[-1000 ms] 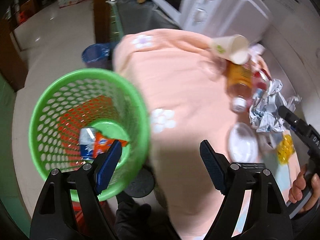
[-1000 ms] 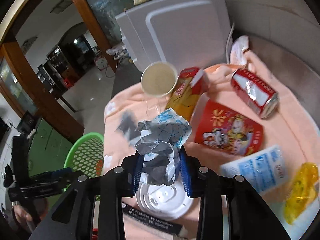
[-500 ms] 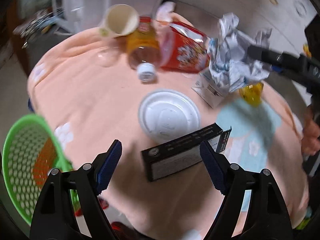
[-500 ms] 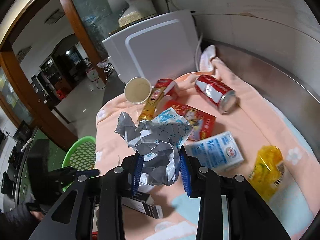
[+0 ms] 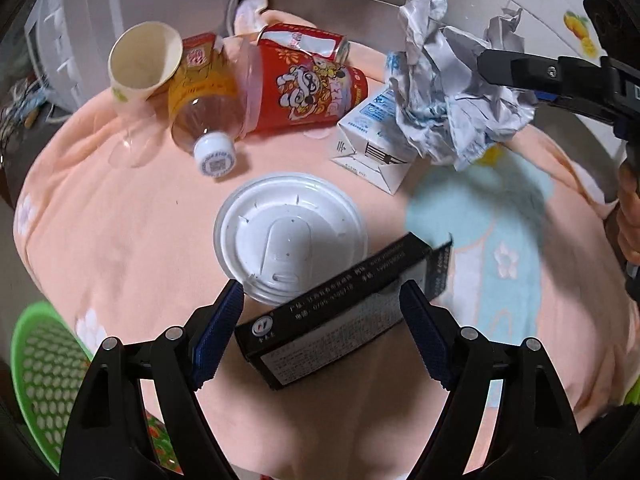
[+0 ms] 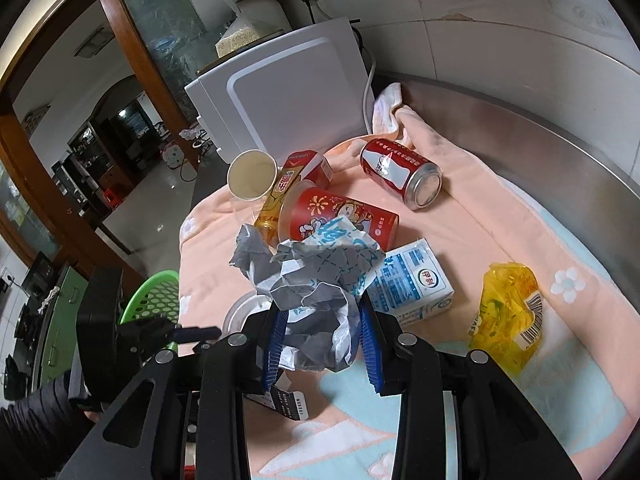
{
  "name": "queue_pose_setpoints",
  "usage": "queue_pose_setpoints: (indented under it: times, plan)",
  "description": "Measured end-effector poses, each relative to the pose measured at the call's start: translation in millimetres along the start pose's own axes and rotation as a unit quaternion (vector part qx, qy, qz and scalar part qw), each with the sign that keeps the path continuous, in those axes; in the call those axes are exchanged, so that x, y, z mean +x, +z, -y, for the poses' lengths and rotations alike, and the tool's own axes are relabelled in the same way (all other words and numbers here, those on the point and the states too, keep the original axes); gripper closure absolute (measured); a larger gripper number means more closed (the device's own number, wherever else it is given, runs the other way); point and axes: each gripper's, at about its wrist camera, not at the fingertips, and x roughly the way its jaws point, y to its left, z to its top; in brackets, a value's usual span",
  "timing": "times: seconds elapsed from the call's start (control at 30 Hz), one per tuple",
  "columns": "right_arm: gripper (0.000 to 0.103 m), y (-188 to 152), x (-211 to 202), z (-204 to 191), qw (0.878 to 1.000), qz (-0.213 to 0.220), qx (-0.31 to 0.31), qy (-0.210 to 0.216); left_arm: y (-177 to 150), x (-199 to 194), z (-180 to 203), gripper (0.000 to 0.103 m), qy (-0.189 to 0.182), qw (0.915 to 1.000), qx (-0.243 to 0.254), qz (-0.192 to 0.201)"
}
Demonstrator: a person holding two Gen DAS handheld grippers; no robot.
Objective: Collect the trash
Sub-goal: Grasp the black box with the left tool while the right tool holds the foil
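Note:
My right gripper (image 6: 324, 344) is shut on a crumpled grey-and-white paper wrapper (image 6: 316, 280), held above the peach cloth; the same wrapper (image 5: 452, 96) hangs at the upper right of the left wrist view. My left gripper (image 5: 320, 332) stands open over a flat black box (image 5: 340, 316), whose ends lie between its blue pads without touching them. A white plastic lid (image 5: 290, 236) lies just beyond the box. A green perforated basket (image 5: 44, 372) sits below the table edge at lower left, also seen as the basket (image 6: 154, 296) in the right wrist view.
On the cloth lie a paper cup (image 5: 142, 60), a yellow bottle (image 5: 204, 108), a red printed cup (image 5: 312, 92), a red can (image 6: 400, 172), a milk carton (image 6: 412, 280) and a yellow wrapper (image 6: 508, 316). A white appliance (image 6: 288, 92) stands behind.
The left gripper swung from the basket over to the table and came down over the black box. The right gripper lifted the wrapper and drew back from the pile.

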Motion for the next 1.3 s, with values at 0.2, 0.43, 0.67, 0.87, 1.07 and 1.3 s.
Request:
queue_pose_setpoints:
  times: [0.2,0.43,0.67,0.87,1.07,1.3]
  plan:
    - [0.07,-0.8,-5.6,0.6,1.0,0.004,0.001,-0.001,2.9,8.6,12.9,0.024,-0.009,0.9978,0.062,-0.022]
    - [0.07,-5.3,-8.5,2.6,1.0,0.004,0.006,-0.001,-6.9,4.6,25.7,0.047,-0.021,0.9965,0.077,-0.024]
    - [0.07,-10.4,-7.8,4.8,1.0,0.0,0.012,-0.002,-14.2,5.0,36.6,0.042,0.024,0.9963,0.078,-0.027]
    - [0.07,-12.3,-8.9,6.5,1.0,-0.002,0.014,-0.003,-11.4,15.5,48.7,0.038,0.06,0.993,0.099,-0.02]
    - [0.07,-11.9,-12.4,8.7,1.0,0.002,0.016,-0.005,-14.6,6.6,44.1,0.051,0.056,0.9961,0.068,0.004]
    - [0.07,-10.3,-11.9,0.0,1.0,0.005,0.008,0.002,-28.8,-16.3,18.5,0.074,0.012,0.9996,-0.012,0.024]
